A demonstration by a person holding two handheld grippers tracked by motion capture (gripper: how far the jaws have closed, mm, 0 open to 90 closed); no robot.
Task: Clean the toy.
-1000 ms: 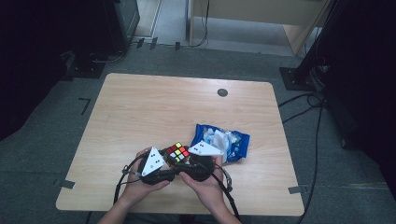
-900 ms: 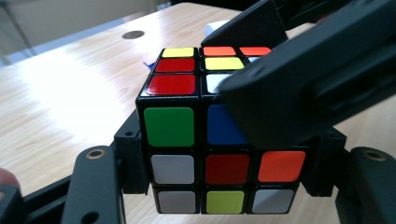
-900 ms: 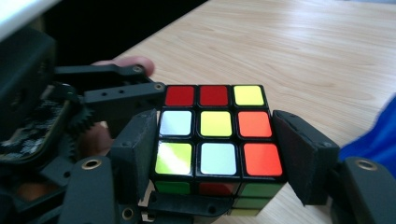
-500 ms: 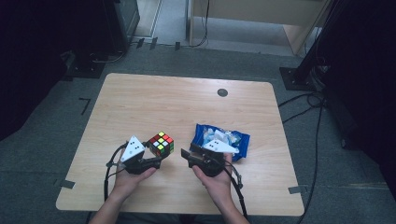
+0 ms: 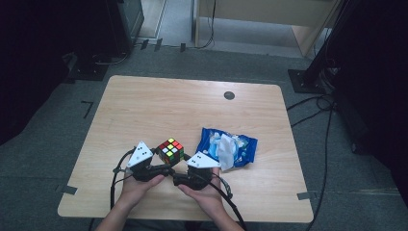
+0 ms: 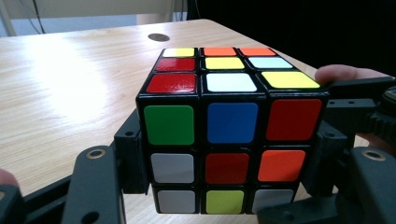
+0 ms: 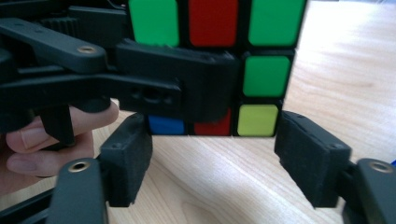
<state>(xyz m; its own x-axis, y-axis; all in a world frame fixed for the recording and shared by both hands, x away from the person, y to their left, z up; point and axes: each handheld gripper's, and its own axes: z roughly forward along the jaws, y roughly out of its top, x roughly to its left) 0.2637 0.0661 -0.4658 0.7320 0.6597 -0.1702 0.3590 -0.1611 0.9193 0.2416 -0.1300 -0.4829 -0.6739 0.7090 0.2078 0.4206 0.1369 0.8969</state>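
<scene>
The left gripper [image 5: 166,169] clamps the multicoloured plastic puzzle cube [image 5: 171,150]; the right gripper [image 7: 212,163] has returned just below it — jaws reopened, empty — probably to twist a layer.

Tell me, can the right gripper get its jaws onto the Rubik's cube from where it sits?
Probably yes. The right gripper stands open just below the Rubik's cube, with bare table between. The left gripper, shut on the cube, covers much of the near face, leaving mainly the bottom layer free.
</scene>
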